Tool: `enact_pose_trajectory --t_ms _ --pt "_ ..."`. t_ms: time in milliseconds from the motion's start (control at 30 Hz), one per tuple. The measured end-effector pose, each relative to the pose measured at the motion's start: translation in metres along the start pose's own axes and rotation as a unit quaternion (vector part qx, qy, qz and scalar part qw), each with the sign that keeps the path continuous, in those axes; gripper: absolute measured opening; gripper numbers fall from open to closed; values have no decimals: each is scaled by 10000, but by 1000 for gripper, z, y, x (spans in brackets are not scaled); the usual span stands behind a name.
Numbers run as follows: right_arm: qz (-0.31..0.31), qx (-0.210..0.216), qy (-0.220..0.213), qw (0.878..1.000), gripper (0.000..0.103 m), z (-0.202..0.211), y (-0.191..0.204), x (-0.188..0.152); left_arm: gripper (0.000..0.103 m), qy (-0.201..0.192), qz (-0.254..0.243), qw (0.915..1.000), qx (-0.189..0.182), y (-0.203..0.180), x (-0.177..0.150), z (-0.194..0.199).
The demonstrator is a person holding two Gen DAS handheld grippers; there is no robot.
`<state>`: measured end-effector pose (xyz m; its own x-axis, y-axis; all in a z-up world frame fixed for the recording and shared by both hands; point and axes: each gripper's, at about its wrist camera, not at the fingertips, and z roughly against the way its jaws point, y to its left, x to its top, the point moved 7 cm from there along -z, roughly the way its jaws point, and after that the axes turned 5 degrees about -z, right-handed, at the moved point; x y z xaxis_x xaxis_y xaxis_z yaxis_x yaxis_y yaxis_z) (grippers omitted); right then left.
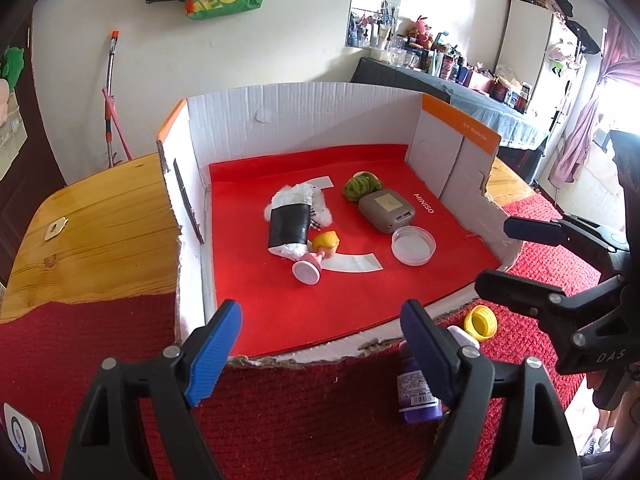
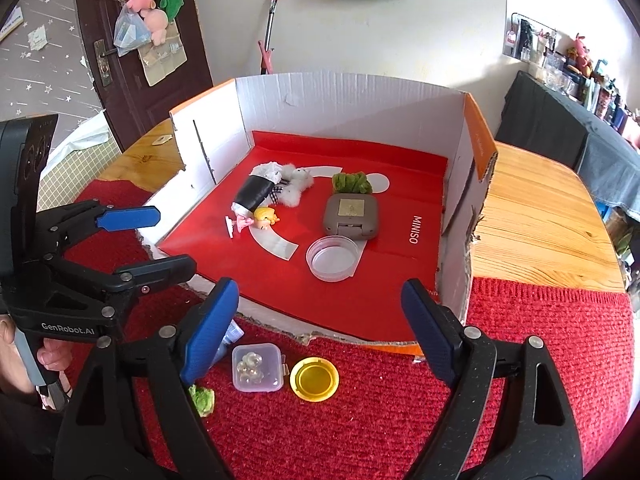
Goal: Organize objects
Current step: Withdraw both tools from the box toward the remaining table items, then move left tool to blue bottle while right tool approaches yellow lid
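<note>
A white cardboard box (image 1: pixel 300 120) with a red liner holds a white plush in a black band (image 1: pixel 290 224), a small yellow-haired doll (image 1: pixel 326 244), a green knitted piece (image 1: pixel 362 186), a grey-brown case (image 1: pixel 386 208) and a clear round lid (image 1: pixel 413 246). In front of the box, on the red cloth, lie a yellow cap (image 2: pixel 314 379), a small clear box of beads (image 2: pixel 256 367), a green scrap (image 2: pixel 202 400) and a purple bottle (image 1: pixel 418 396). My left gripper (image 1: pixel 320 320) and right gripper (image 2: pixel 322 300) hover open over the box's torn front edge, side by side, with nothing between their fingers.
The box sits on a wooden table (image 2: pixel 532 216) partly covered by a red knitted cloth (image 2: pixel 540 340). A white device (image 1: pixel 24 440) lies at the cloth's near left. A cluttered dark counter (image 1: pixel 460 80) runs along the far right wall, and a dark door (image 2: pixel 132 80) stands behind at the left.
</note>
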<state>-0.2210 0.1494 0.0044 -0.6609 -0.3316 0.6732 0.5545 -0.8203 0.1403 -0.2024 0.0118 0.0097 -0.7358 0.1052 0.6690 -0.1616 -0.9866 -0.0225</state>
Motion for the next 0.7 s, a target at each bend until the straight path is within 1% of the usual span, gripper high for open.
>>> enact_pose_trajectory --t_ms 233,333,467,567,633,700 --pt "3 5 -73 10000 86 9 1 -5 89 -56 57 10000 -34 -2 -3 9" --pt "24 10 -123 9999 90 14 2 -5 92 -94 43 9999 -6 -4 -5 13" --pt "53 29 -188 9998 90 22 5 -6 96 -142 -16 9999 26 -8 -7 18" --pt "71 24 -220 9997 91 26 6 -7 97 -171 -55 9998 36 -11 -9 22" --pt "72 23 -243 9997 94 28 7 -8 98 -188 -79 9998 19 -14 -10 25" --pt "79 21 -259 9996 95 31 7 -10 101 -195 -86 9998 1 -16 -12 27"
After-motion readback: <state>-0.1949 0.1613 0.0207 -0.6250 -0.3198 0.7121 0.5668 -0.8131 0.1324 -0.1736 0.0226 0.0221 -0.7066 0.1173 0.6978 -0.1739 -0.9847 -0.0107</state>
